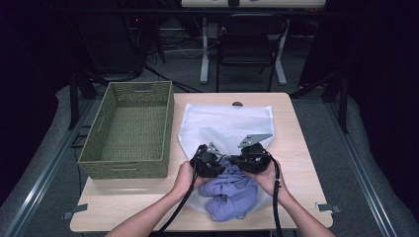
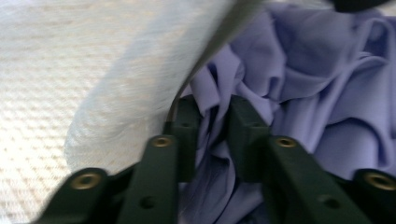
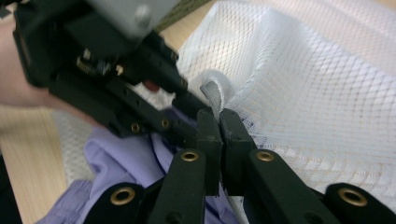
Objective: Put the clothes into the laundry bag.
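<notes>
The lilac garment lies crumpled at the mouth of the white mesh bag, half out of it, spilling toward the person from just under both tongs. It is soft, limp cloth, light and bunching, so I judge it will sag and slide rather than hold a shape; a thick fold gives a surer bite than a single layer. The left tongs are taking just such a fold: their jaws stand a little apart with purple cloth bunched between them, though whether they bite firmly I cannot tell. Beside them, the right tongs are pressed together on the bag's hem, pinching its grey edge tape and lifting the mesh clear of the garment. The mesh is thin and floppy too, and the stitched hem looks its strongest hold. Off to the left of the left tongs sits a woven green basket on the wooden table, well apart from the bag
</notes>
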`<state>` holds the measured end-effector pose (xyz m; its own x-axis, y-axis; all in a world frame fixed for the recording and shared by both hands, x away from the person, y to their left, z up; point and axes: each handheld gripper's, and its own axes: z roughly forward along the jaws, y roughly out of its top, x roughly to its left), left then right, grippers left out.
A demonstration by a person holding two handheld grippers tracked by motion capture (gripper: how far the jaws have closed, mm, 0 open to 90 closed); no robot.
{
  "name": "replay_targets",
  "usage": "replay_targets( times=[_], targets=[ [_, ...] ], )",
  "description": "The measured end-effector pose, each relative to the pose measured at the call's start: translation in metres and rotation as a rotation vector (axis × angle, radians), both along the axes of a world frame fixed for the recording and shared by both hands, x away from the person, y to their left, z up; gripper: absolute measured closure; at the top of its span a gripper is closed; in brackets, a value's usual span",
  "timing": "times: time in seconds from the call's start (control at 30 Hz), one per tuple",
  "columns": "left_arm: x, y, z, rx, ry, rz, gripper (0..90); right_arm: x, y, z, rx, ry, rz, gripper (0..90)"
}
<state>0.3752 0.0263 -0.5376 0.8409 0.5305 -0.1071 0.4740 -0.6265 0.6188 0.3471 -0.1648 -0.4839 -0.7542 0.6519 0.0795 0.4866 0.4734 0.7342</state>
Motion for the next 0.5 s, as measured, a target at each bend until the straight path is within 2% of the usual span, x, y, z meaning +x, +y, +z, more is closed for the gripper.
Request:
replay_targets(
  times=[0.23, 0.4, 0.5],
  targets=[
    [-0.003, 0.017, 0.017, 0.019, 0.0, 0.007, 43.6, 0.001, -0.004, -0.007, -0.026, 0.03, 0.011, 88.2],
    [-0.013, 0.029, 0.033, -0.009, 0.0, 0.0, 32.9, 0.003, -0.006, -0.008, -0.026, 0.036, 0.0, 88.1],
    [-0.024, 0.023, 0.036, -0.017, 0.018, -0.043, 30.4, 0.004, -0.007, -0.008, -0.028, 0.037, -0.004, 88.2]
  ],
)
